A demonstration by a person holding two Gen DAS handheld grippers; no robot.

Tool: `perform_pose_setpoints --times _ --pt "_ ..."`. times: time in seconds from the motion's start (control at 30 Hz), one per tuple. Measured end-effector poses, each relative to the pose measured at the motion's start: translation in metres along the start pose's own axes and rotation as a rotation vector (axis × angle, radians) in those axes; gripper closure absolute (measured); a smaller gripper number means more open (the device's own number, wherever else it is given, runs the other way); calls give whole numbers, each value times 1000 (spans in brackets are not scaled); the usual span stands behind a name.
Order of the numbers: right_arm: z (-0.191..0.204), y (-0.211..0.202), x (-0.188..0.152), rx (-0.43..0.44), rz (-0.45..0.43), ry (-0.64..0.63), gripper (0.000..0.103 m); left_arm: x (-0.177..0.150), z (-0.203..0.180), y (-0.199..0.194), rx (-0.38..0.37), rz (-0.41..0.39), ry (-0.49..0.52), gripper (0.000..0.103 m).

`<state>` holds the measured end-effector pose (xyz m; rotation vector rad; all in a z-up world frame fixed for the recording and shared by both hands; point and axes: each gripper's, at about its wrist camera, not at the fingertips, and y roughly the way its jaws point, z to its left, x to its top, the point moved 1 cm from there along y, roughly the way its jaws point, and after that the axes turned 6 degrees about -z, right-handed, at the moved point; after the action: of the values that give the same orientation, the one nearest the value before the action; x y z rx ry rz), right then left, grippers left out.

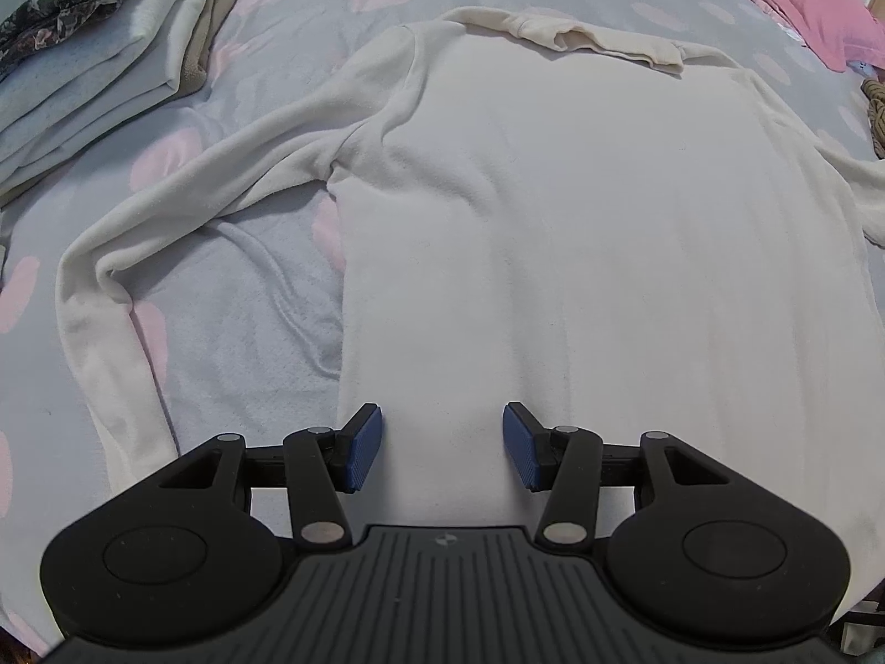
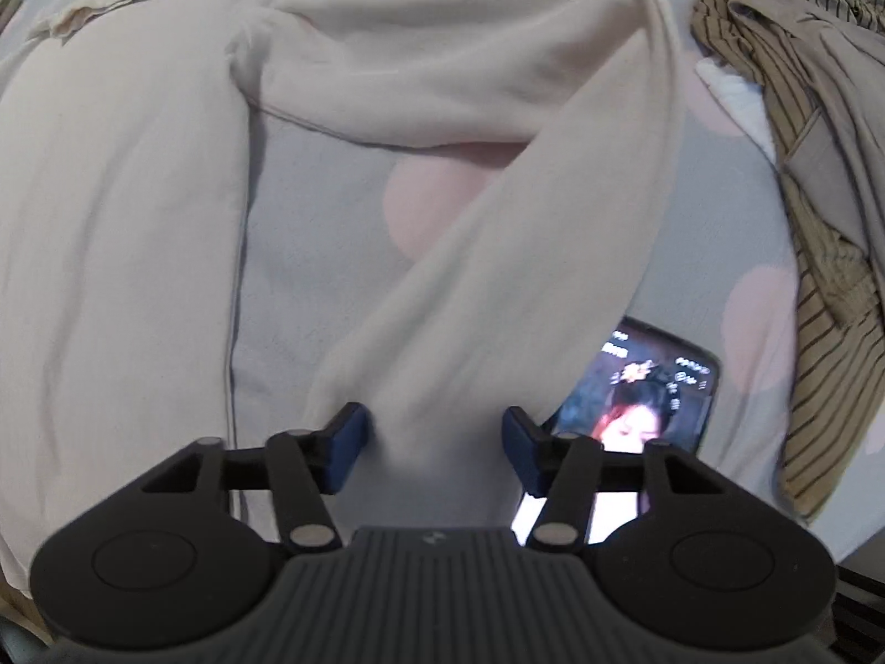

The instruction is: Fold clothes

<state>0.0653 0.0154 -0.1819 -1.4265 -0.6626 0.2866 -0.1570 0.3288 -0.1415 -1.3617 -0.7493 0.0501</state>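
Cream top spread on the bed, right sleeve about to be picked up for the first fold.

Across the bed (image 1: 265, 27), spotted grey and pink, a cream long-sleeved top (image 1: 581, 210) lying flat, collar at the far end, hem at the near end. At far left, a stack of folded clothes (image 1: 83, 72); at far right, a striped shirt (image 2: 818, 177) in a heap, well apart from the top. Right sleeve (image 2: 498, 232) bent back toward the near side, its cuff end between the pads of the right gripper (image 2: 437, 451), spread, not yet pinching; partly under that cuff, a phone (image 2: 652, 393) with a lit screen. Left gripper (image 1: 442, 448) spread too, over the hem, holding nothing. Best pinched close to the cuff, cloth only, clear of the phone, then carried across the body flat and without twist.
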Motion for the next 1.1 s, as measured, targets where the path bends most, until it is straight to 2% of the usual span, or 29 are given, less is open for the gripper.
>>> perform_pose_setpoints --times 0.03,0.07,0.1,0.27,0.37,0.47,0.7,0.87,1.1 --pt "2 -2 1 1 -3 -12 80 0 0 -1 0 -2 0 56" --pt "2 -5 1 2 -7 -14 90 1 0 -1 0 -5 0 56" --pt "2 -9 2 3 -11 -11 94 1 -1 -2 -1 -7 0 56" --pt "-4 -36 6 21 -51 12 96 2 2 -4 3 -17 -12 56" --pt "-10 -58 9 -20 -93 -3 96 2 4 -4 4 -18 -21 56" --pt "-30 -81 17 -84 -126 -2 96 2 4 -5 2 -20 -22 56" --pt "-96 -121 48 -298 -168 17 96 1 5 -6 2 -22 -20 56" --pt "-143 -133 58 -413 -157 71 96 1 6 -4 10 -16 -23 56" --pt "-186 -118 48 -475 -76 133 96 1 6 1 15 -1 -16 56"
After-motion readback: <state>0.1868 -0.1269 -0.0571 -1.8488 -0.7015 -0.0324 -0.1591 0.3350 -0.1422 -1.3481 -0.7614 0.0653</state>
